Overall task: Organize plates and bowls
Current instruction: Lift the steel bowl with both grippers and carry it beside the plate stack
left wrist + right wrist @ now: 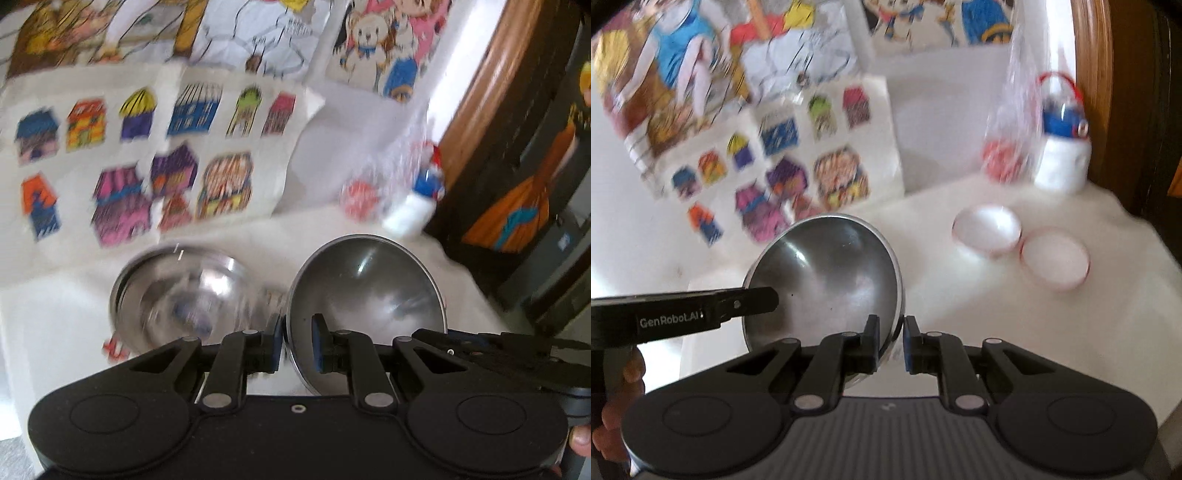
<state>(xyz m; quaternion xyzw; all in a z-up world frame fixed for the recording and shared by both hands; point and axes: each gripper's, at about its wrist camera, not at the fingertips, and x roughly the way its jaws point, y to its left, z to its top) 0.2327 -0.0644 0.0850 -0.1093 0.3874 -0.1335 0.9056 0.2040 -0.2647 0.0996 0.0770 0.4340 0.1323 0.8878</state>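
Note:
A steel bowl [365, 291] [827, 273] hangs tilted above the white table [960, 314], its inside facing the cameras. My left gripper [297, 332] is shut on the bowl's left rim, and its black body reaches in from the left in the right wrist view. My right gripper [891, 332] is shut on the opposite rim; it shows at the right edge of the left wrist view. A second steel bowl [173, 295] rests on the table to the left, blurred. Two white bowls with red rims [986, 230] [1054, 258] sit side by side at the right of the table.
A white and blue bottle with a red handle [1062, 147] and a clear bag holding something red [1004, 158] stand at the back right corner. Coloured drawings [147, 147] cover the wall behind. The table ends at the right beside a dark wooden frame [498, 110].

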